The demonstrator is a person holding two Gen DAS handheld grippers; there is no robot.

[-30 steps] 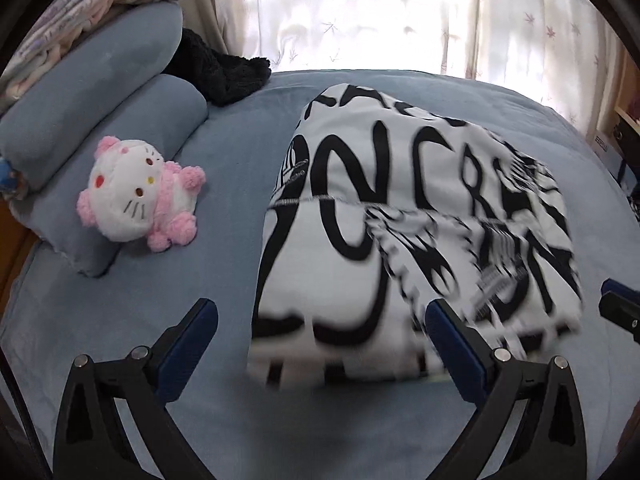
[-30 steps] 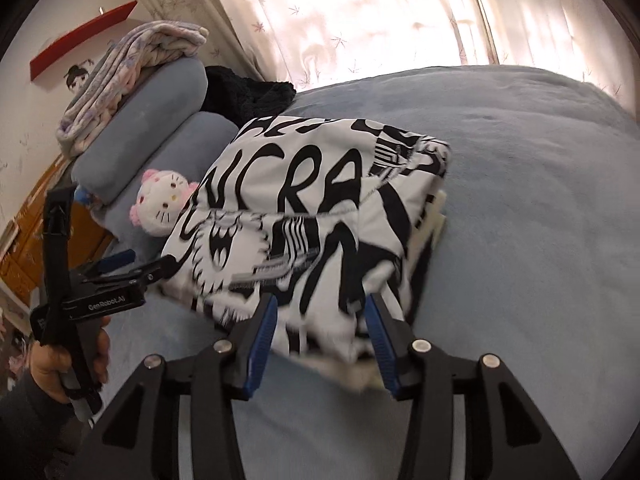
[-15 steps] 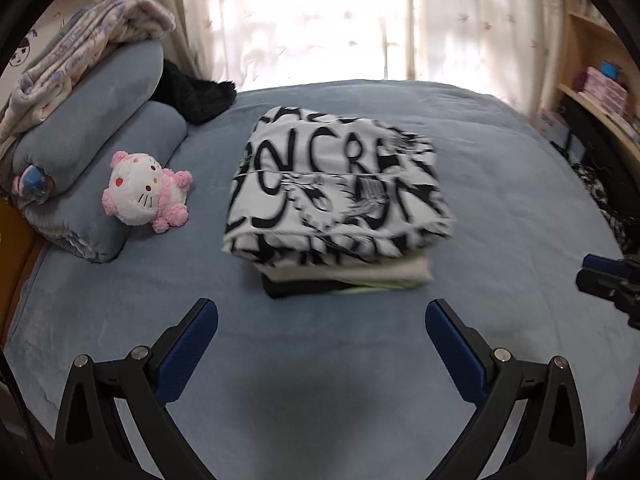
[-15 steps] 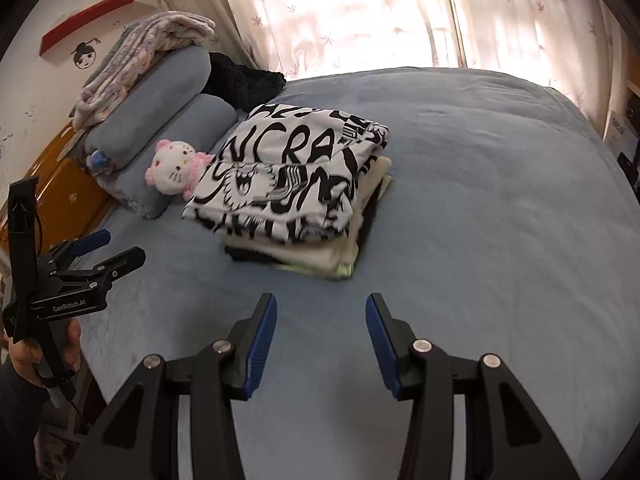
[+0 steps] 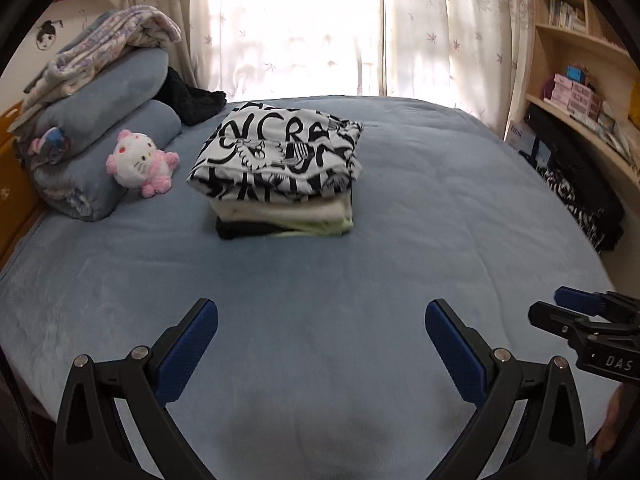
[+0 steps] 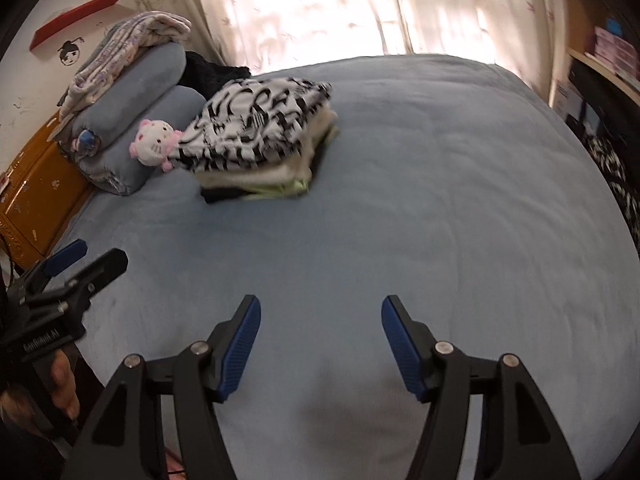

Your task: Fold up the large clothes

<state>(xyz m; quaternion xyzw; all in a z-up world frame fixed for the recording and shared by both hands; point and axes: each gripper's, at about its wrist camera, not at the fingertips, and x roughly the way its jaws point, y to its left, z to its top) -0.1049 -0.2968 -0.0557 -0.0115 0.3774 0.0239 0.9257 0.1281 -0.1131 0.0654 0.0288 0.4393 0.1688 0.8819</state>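
Plush cat [image 5: 138, 162] beside folded stack [image 5: 280, 172], pillows [image 5: 104, 120] behind.

A home bedroom: bed [image 5: 400, 240], pillows [image 5: 120, 92], curtains [image 5: 440, 28], bookshelf [image 5: 580, 40]

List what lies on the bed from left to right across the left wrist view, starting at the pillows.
Stacked blue pillows with a folded floral blanket on top → pink and white plush toy → pile of folded clothes, black-and-white printed garment on top → bare blue bedspread → right gripper at the picture's right edge.
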